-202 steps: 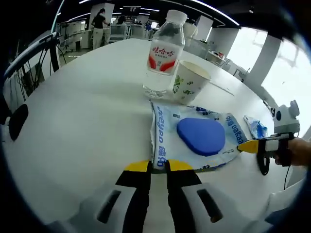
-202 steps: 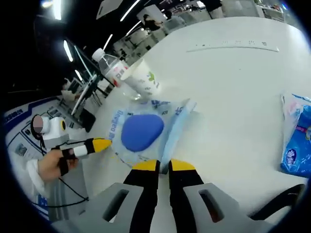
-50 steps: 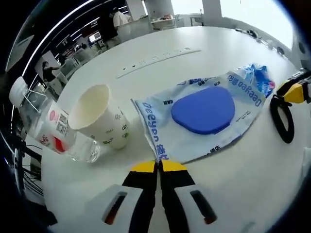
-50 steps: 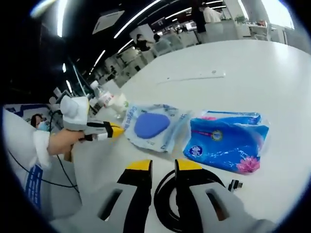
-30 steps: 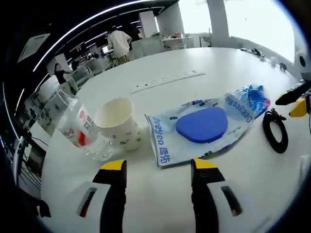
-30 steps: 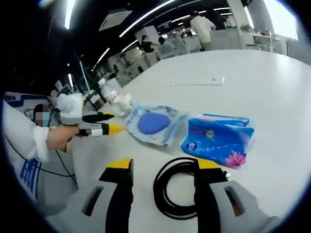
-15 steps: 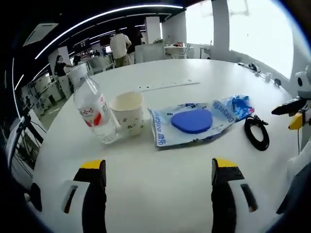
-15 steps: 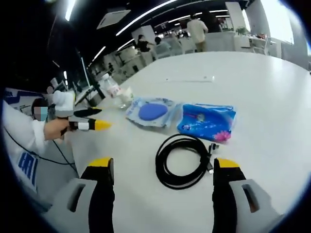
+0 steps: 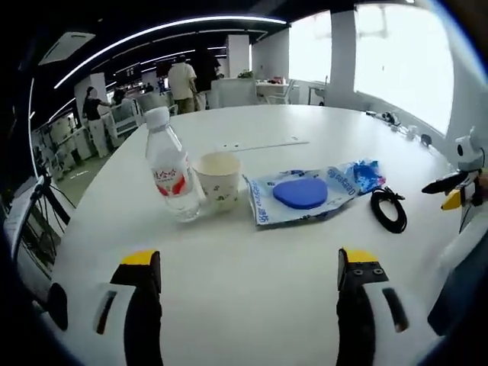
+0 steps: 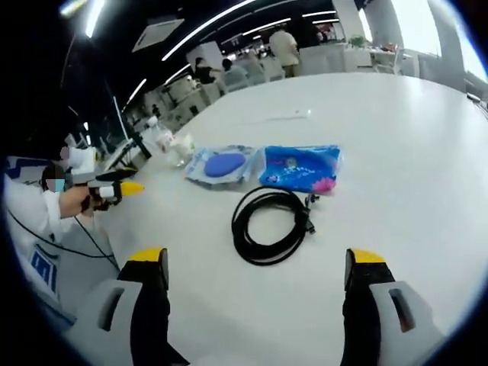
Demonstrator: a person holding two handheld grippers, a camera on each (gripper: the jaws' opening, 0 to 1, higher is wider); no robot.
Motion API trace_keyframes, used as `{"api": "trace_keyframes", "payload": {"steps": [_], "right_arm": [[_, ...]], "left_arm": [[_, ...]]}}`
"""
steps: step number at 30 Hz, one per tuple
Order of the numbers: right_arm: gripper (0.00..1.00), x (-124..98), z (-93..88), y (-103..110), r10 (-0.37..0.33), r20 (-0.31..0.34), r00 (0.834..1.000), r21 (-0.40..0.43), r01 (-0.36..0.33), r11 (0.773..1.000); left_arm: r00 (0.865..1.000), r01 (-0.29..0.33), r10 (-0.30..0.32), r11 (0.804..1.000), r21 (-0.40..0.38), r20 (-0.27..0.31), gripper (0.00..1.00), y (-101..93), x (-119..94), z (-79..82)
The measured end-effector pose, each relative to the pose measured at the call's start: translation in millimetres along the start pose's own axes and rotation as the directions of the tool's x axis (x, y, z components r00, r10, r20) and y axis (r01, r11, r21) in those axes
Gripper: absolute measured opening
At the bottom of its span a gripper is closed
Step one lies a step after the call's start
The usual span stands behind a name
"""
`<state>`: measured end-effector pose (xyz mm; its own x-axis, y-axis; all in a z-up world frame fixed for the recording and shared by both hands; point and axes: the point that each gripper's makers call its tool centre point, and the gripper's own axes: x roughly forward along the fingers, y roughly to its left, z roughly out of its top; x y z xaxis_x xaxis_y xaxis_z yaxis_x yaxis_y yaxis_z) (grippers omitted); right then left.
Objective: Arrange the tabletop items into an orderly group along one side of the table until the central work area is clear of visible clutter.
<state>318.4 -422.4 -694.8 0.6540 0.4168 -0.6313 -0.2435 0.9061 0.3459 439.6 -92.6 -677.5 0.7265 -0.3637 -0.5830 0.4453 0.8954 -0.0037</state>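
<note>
One large round white table (image 9: pixel 252 252) carries five items in a row. From largest to smallest: one pale blue wet-wipes pack with a dark blue oval lid (image 9: pixel 303 194), one bright blue tissue packet (image 10: pixel 300 168), one coiled black cable (image 10: pixel 268 224), one clear plastic water bottle with a red label (image 9: pixel 172 175), and one white paper cup with green print (image 9: pixel 219 179) just beside the bottle. The wipes pack lies between cup and tissue packet; the cable lies near the tissue packet. The left gripper (image 9: pixel 252 263) hangs above the bare tabletop, jaws spread wide, holding nothing. The right gripper (image 10: pixel 256 267) likewise is spread wide and empty, the cable ahead of it.
</note>
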Motion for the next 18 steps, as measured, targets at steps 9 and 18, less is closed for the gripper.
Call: {"api": "trace_keyframes", "payload": {"steps": [9, 18], "right_arm": [[0.99, -7, -7.1, -4, -0.047, -0.021, 0.999, 0.039, 0.048, 0.998], [0.98, -1, -12.2, 2, -0.041, -0.054, 0.998, 0.055, 0.044, 0.998]], "left_arm": [[0.998, 0.059, -0.059, 0.998, 0.013, 0.018, 1.0, 20.2, -18, 3.5], [0.995, 0.103, -0.103, 0.994, 0.023, -0.008, 1.0, 20.8, -29, -3.7]]}}
